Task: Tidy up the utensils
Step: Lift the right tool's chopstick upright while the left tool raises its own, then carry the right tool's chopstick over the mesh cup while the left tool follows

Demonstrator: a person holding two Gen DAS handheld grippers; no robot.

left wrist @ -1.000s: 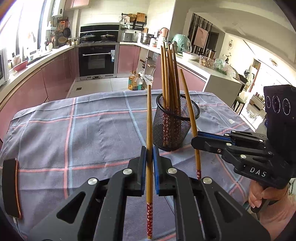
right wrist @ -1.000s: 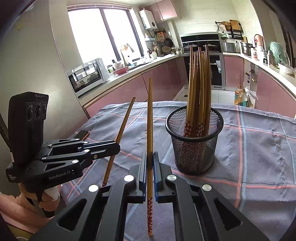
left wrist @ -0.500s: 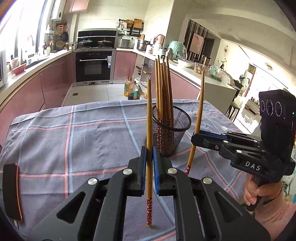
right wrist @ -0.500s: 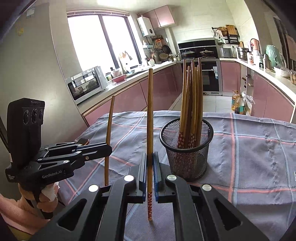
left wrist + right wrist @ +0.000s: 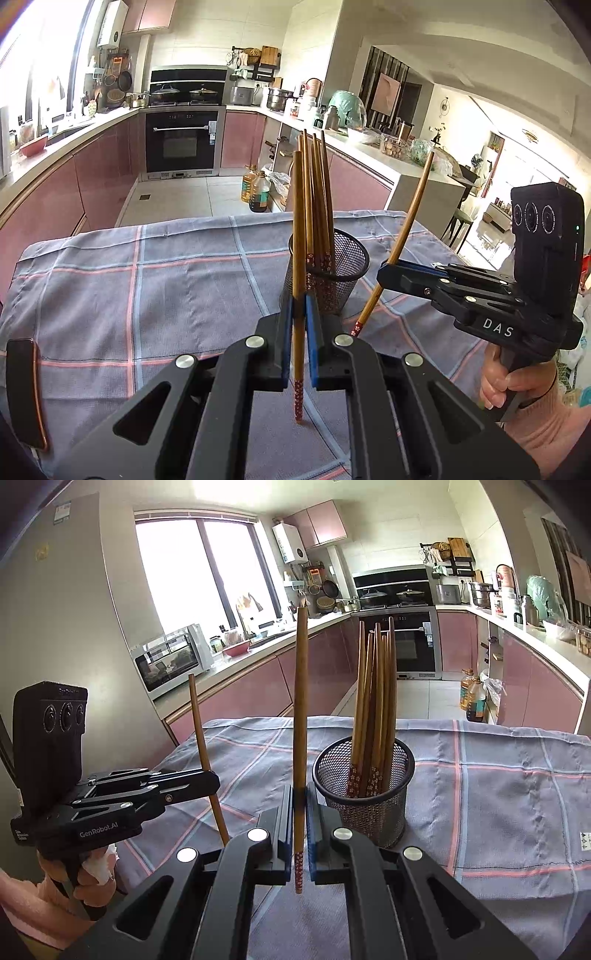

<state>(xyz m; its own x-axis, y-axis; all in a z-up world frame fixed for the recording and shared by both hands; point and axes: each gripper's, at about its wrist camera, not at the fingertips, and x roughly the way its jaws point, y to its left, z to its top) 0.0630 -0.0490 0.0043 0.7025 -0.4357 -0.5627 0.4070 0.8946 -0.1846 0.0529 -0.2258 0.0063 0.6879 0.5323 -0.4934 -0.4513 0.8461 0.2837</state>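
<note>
A black mesh cup (image 5: pixel 347 266) stands on the checked tablecloth (image 5: pixel 147 288) and holds several wooden chopsticks (image 5: pixel 314 192) with their red patterned ends down. My left gripper (image 5: pixel 298 306) is shut on one chopstick (image 5: pixel 298 240), held nearly upright just in front of the cup. To the right, my right gripper (image 5: pixel 388 267) is shut on another chopstick (image 5: pixel 410 214) that leans to the right. In the right wrist view, the right gripper (image 5: pixel 300 797) clamps its chopstick (image 5: pixel 301 701) left of the cup (image 5: pixel 364 797). The left gripper (image 5: pixel 212 779) holds its own chopstick (image 5: pixel 199 723) farther left.
A dark flat phone-like object (image 5: pixel 24 387) lies at the table's near left edge. The cloth has a small white tag (image 5: pixel 583 836) at the right. Beyond the far table edge are kitchen counters, an oven (image 5: pixel 181 142) and oil bottles (image 5: pixel 255 188) on the floor.
Both held chopsticks have swung: the right one's top went from leaning left to leaning right in the left view, the left one's top went leftward in the right view. Both grips unchanged.
</note>
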